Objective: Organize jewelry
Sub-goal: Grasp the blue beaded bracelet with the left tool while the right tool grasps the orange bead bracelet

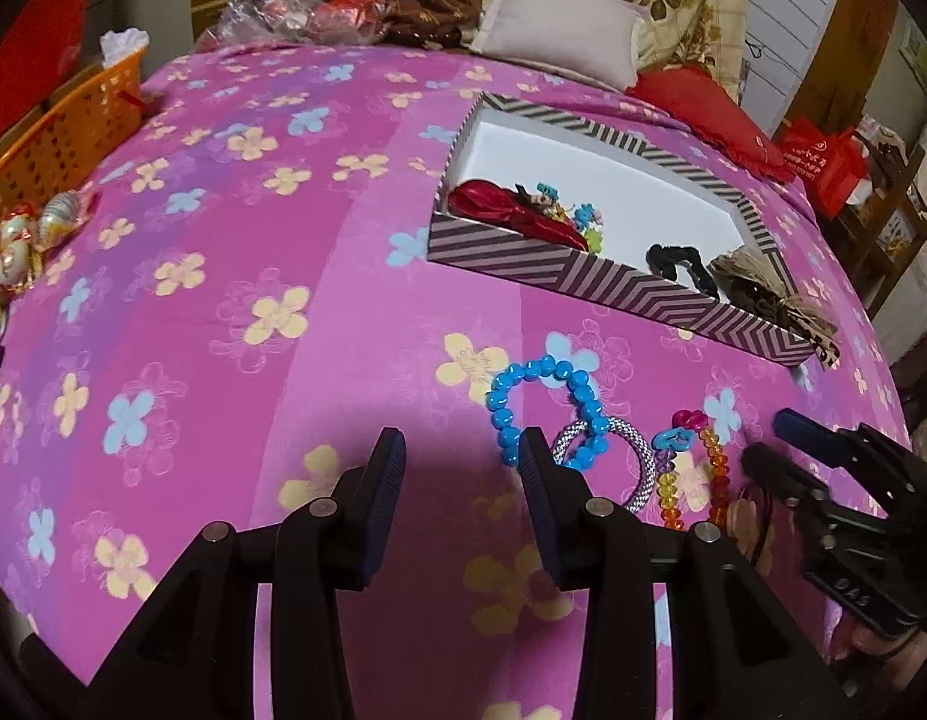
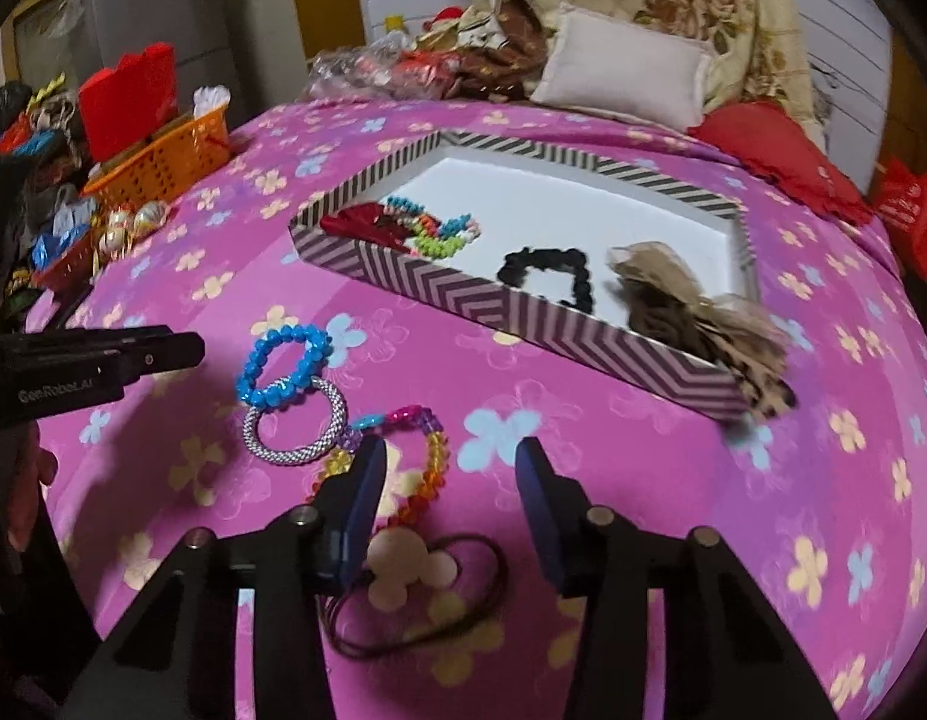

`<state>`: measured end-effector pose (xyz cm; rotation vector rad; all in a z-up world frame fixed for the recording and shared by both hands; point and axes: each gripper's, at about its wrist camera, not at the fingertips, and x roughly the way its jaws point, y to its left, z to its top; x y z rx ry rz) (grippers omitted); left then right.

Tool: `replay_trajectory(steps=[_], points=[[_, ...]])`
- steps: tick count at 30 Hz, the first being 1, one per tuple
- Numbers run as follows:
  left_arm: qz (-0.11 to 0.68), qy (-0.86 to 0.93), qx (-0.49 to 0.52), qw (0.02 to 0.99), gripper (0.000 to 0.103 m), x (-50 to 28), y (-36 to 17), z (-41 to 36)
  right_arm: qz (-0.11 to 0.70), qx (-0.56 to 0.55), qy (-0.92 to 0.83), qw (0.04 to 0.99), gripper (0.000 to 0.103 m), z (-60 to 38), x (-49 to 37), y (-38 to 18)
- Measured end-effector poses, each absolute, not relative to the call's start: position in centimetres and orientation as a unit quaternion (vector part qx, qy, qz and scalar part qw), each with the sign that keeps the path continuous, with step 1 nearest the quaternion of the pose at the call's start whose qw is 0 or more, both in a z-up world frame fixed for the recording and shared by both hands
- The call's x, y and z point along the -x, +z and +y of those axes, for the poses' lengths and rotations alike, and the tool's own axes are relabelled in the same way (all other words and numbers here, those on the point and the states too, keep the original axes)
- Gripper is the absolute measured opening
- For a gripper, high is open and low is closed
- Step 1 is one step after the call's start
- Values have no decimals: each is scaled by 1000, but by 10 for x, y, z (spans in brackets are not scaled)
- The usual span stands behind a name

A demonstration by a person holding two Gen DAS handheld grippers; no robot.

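Left wrist view
- One left gripper (image 1: pixel 460 450), black with blue pads: jaws partly apart, nothing between them, poised over the pink flowered bedspread (image 1: pixel 223 252).
- One blue bead bracelet (image 1: pixel 544 405) on the bedspread, just beyond the near-side finger.
- One silver mesh bangle (image 1: pixel 634 459), overlapping the blue bracelet.
- One multicoloured bead bracelet (image 1: pixel 697 456), beside the bangle.
- One shallow box with zigzag-striped walls and white floor (image 1: pixel 523 258), farther back, holding one red fabric piece (image 1: pixel 511 210), one cluster of coloured bead items (image 1: pixel 574 219), one black scrunchie (image 1: pixel 682 264) and one tan frilled hair bow (image 1: pixel 763 294) draped over the corner.
- One right gripper (image 1: pixel 781 447) at the right edge; its jaw gap I cannot tell from here.
- One orange plastic basket (image 1: pixel 67 126), far left.

Right wrist view
- One right gripper (image 2: pixel 451 468): jaws moderately apart, gripping nothing; the multicoloured bead bracelet (image 2: pixel 427 462) lies partly under one finger.
- One dark elastic hair tie with a cream flower-shaped charm (image 2: pixel 409 576), below the jaws on the bedspread.
- One blue bead bracelet (image 2: pixel 283 363) and one silver mesh bangle (image 2: pixel 295 423), touching.
- One left gripper (image 2: pixel 181 348), entering from the left.
- One striped box (image 2: pixel 463 294), same four contents.
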<state>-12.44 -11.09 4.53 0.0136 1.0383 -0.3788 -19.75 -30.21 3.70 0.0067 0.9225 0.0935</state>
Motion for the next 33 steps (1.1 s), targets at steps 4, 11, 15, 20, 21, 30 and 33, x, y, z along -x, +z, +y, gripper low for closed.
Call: replay_trajectory(steps=[4, 11, 15, 20, 21, 30, 33], points=[[499, -185, -15, 847, 20, 118, 40, -117, 462, 7, 53, 885, 46, -299, 187, 26], [507, -178, -34, 843, 20, 105, 30, -131, 470, 25, 59, 880, 46, -292, 176, 12], [508, -174, -39, 843, 20, 99, 27, -134, 465, 41, 68, 882, 46, -293, 172, 10], [516, -180, -42, 836, 20, 94, 20, -136, 460, 56, 86, 882, 46, -292, 164, 10], [515, -180, -45, 837, 20, 94, 20, -137, 457, 60, 90, 883, 46, -291, 163, 10], [510, -184, -68, 837, 17, 89, 20, -145, 442, 77, 138, 883, 25, -282, 157, 9], [503, -188, -70, 841, 0, 90, 19, -146, 440, 73, 139, 884, 12, -281, 157, 9]])
